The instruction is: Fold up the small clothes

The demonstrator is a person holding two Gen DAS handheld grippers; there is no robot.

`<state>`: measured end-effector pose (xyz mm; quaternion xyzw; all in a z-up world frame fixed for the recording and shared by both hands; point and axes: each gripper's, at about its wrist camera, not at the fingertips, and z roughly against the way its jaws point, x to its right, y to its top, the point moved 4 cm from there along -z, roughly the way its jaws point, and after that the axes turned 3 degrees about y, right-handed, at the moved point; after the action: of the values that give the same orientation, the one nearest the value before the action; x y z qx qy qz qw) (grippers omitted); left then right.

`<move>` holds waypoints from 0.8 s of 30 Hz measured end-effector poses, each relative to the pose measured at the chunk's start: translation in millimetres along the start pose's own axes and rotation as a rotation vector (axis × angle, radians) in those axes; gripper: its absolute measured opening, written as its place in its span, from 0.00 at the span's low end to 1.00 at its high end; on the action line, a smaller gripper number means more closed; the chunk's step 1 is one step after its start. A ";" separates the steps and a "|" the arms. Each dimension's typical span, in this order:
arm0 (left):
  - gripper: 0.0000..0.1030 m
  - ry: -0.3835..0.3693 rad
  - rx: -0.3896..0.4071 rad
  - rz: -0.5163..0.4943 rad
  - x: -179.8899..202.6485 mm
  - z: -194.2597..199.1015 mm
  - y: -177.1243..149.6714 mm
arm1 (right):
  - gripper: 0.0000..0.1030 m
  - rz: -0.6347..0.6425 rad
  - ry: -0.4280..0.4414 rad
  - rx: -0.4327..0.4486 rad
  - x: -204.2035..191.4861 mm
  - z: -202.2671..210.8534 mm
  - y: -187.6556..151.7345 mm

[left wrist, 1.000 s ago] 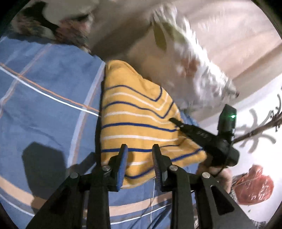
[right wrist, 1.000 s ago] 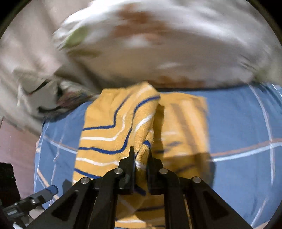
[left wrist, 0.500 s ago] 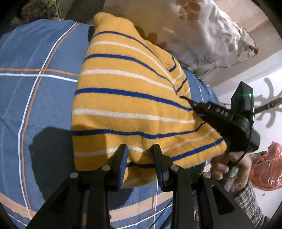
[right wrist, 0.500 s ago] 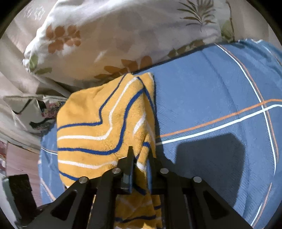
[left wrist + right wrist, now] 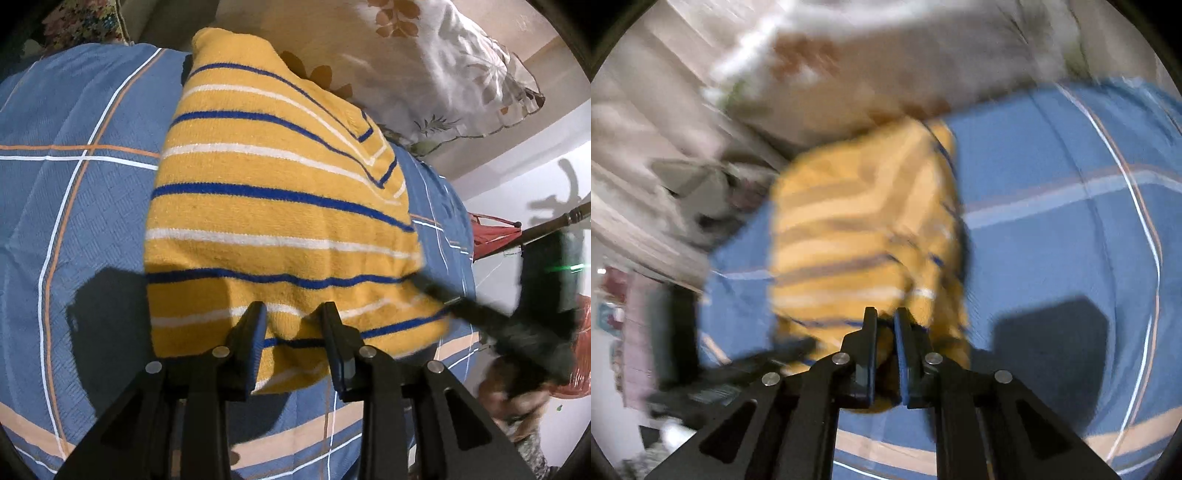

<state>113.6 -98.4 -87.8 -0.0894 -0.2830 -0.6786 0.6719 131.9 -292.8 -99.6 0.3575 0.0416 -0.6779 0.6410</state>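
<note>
My left gripper (image 5: 293,325) stands with its jaws set apart, straddling the near hem of the yellow striped sweater (image 5: 273,206); the knit bulges up between the fingers (image 5: 255,332), but I cannot see them pinching it. My right gripper (image 5: 885,325) is nearly closed, with only a thin gap between the pads, and a fold of the same sweater (image 5: 857,236) is bunched in that gap (this view is badly smeared by motion). In the left wrist view the right gripper (image 5: 436,291) shows as a dark blur at the sweater's right corner. The sweater lies flat on the bed's blue plaid bedspread (image 5: 74,206), folded into a rough rectangle, its far end touching a floral pillow (image 5: 424,62).
</note>
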 end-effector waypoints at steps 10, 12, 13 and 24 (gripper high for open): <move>0.29 -0.044 0.066 -0.049 4.8 49.5 7.0 | 0.00 0.015 -0.129 -0.033 16.9 -11.5 -4.9; 0.29 -0.025 0.090 -0.022 -6.7 54.8 17.4 | 0.01 0.010 -0.125 0.012 14.8 2.4 2.9; 0.29 -0.007 0.100 0.000 -16.2 57.0 23.8 | 0.01 0.006 -0.117 0.035 13.5 10.2 6.4; 0.31 -0.023 0.115 0.071 -51.4 42.5 86.0 | 0.59 0.050 -0.081 0.198 -12.8 20.8 66.7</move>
<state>189.6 -27.3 -55.9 -0.0685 -0.3257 -0.6359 0.6963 181.9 -304.4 -50.4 0.3923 -0.0603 -0.6764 0.6205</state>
